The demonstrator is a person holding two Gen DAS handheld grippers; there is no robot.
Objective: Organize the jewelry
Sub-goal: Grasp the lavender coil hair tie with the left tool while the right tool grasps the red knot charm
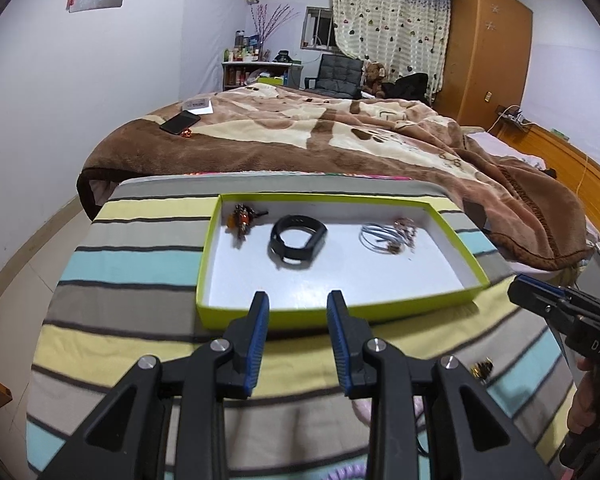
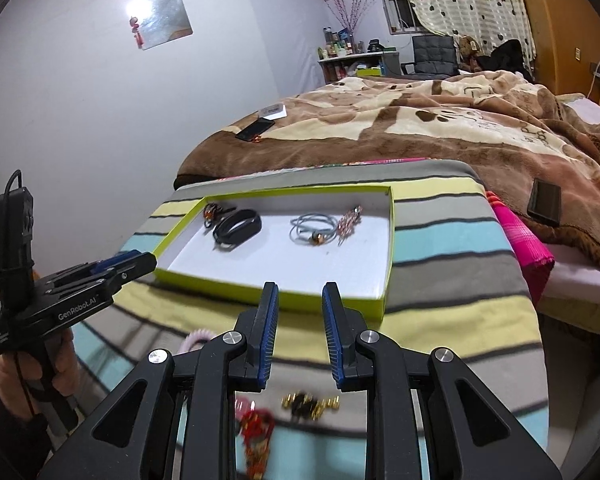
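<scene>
Some jewelry is already in the green tray [image 1: 456,236], and some is still out on the striped cloth [image 1: 140,272]. So the job looks about half done.

Inside the tray, a black band [image 1: 298,240] lies near the middle. A small brown and orange charm [image 1: 242,218] sits by the far left corner. A pale blue ring of cord [image 1: 376,236] and a pink beaded piece [image 1: 406,232] lie toward the far right side, touching each other.

The left gripper [image 1: 298,300] hangs at the near edge of the tray, open with nothing in it. The right gripper [image 2: 300,292] is open and empty too, over the cloth in front of the tray.

Right under the right gripper lie a gold and black piece [image 2: 310,402] and a red tasselled piece [image 2: 256,432] (both blurry). I think the next move is to go down, pinch one of them gently, and carry it into a bare spot in the tray.
</scene>
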